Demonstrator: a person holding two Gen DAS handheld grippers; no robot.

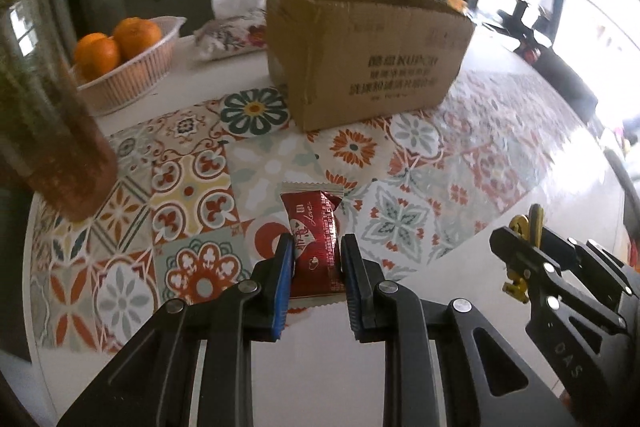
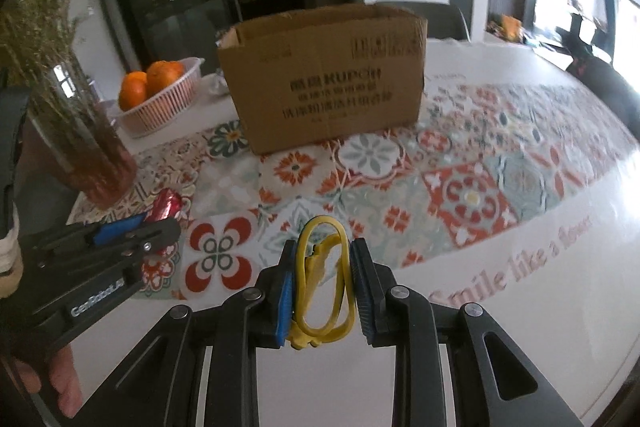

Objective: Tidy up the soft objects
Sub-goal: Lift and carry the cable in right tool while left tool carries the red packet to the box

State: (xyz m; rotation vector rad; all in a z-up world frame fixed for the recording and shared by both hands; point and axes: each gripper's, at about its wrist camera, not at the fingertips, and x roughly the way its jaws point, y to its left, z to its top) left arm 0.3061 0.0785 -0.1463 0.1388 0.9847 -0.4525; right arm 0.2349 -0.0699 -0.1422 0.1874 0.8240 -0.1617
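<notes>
My left gripper [image 1: 316,247] is shut on a red snack packet [image 1: 316,239], held just above the patterned tablecloth [image 1: 420,155]. The packet also shows in the right wrist view [image 2: 166,207] beside the left gripper [image 2: 148,227]. My right gripper [image 2: 322,255] is shut on a yellow rubbery loop object [image 2: 320,279]; it shows at the right of the left wrist view [image 1: 520,247]. An open brown cardboard box [image 1: 360,55] stands on the table beyond both grippers, also in the right wrist view [image 2: 328,75].
A pink basket of oranges [image 1: 132,67] sits at the back left, also in the right wrist view [image 2: 160,99]. A glass vase with dried stems [image 1: 44,115] stands at the left [image 2: 84,139]. A floral soft pouch [image 1: 236,35] lies behind the box.
</notes>
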